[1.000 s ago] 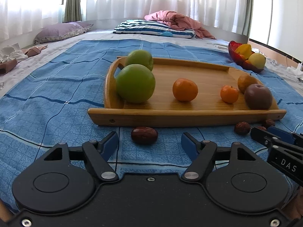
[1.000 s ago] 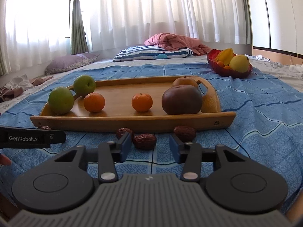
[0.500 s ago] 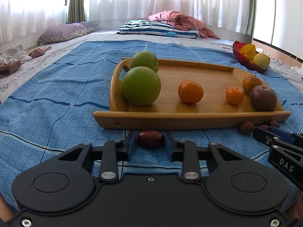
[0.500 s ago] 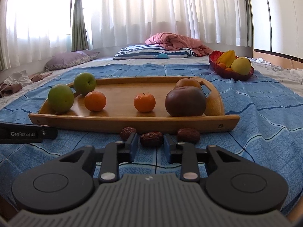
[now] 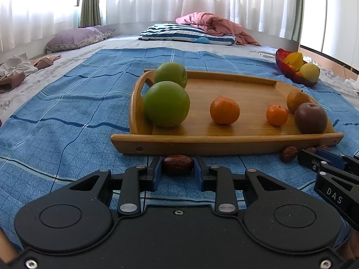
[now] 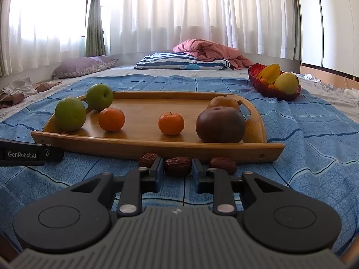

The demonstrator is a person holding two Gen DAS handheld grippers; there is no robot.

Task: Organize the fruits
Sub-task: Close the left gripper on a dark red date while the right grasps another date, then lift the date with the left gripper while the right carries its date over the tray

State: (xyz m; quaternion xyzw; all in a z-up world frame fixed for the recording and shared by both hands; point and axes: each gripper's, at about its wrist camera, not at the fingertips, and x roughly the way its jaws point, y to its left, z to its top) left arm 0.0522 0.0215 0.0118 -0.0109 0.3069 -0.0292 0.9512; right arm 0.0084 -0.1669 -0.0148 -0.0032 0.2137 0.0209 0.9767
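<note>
Flanking the wooden tray (image 6: 157,144)'s near rim: left gripper (image 5: 178,168) clamped on one red date (image 5: 178,164), right gripper (image 6: 177,169) clamped on middle date (image 6: 177,165); loose dates (image 6: 223,164) beside; apples, oranges inside tray.

Blue blanket (image 5: 67,116) covers bed. Striped pillow (image 6: 179,61) at far edge, pink quilt (image 6: 211,49) bunched on it. Purple pillow (image 6: 83,67) far left corner. Clothes (image 5: 15,71) at left edge. White curtains (image 6: 179,15) behind.
</note>
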